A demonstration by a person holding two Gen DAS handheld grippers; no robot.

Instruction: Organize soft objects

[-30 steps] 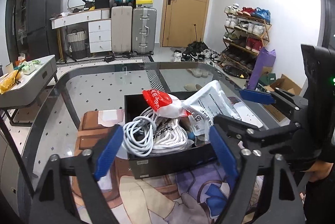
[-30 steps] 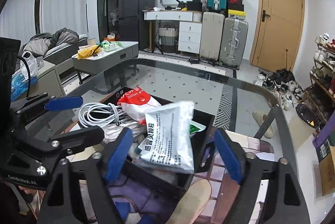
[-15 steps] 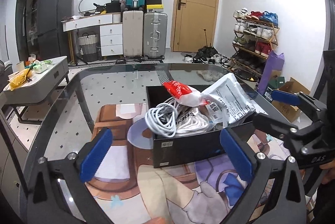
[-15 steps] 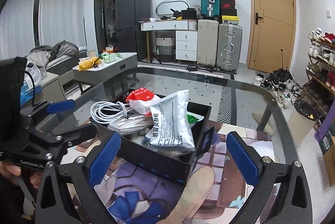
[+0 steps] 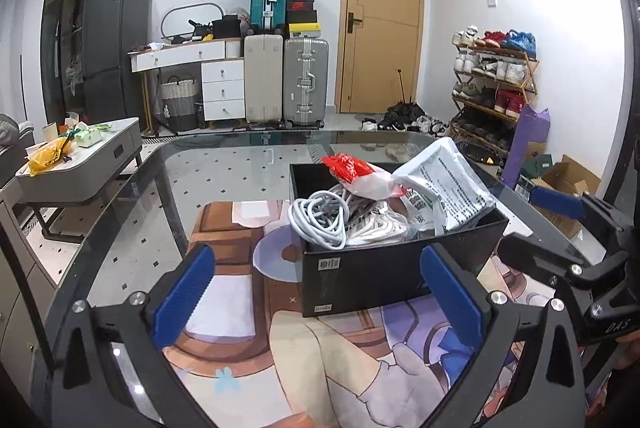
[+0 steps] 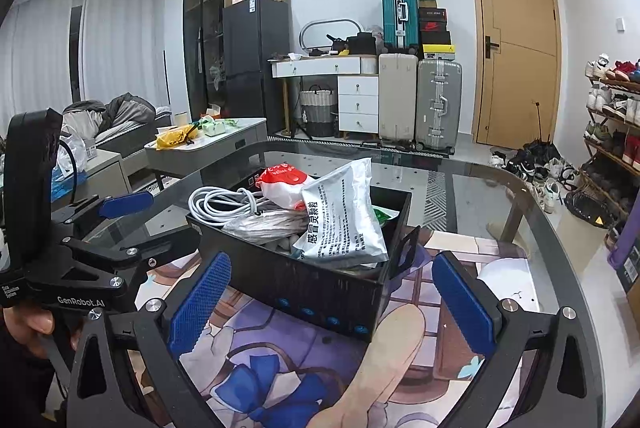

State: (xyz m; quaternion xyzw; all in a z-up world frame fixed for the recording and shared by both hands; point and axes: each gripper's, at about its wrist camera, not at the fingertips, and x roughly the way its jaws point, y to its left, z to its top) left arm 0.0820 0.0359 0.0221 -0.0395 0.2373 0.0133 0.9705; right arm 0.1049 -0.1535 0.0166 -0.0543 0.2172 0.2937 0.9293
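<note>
Left tongs point(image 5: 318, 294): released, holding nothing, before the box point(image 5: 394, 266).
Right tongs point(image 6: 332, 302): released, holding nothing.
Box: on the bench point(image 5: 240, 171), holding cable point(image 5: 320, 220) and pouches point(image 5: 446, 193).

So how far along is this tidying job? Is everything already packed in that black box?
Mostly packed, it seems. The black box already holds a coiled white cable, a red-and-white bag and a silver printed pouch, piled above its rim. Nothing is in hand: the left gripper and right gripper are both open and empty. No loose soft items show on the mat, so little seems left.
</note>
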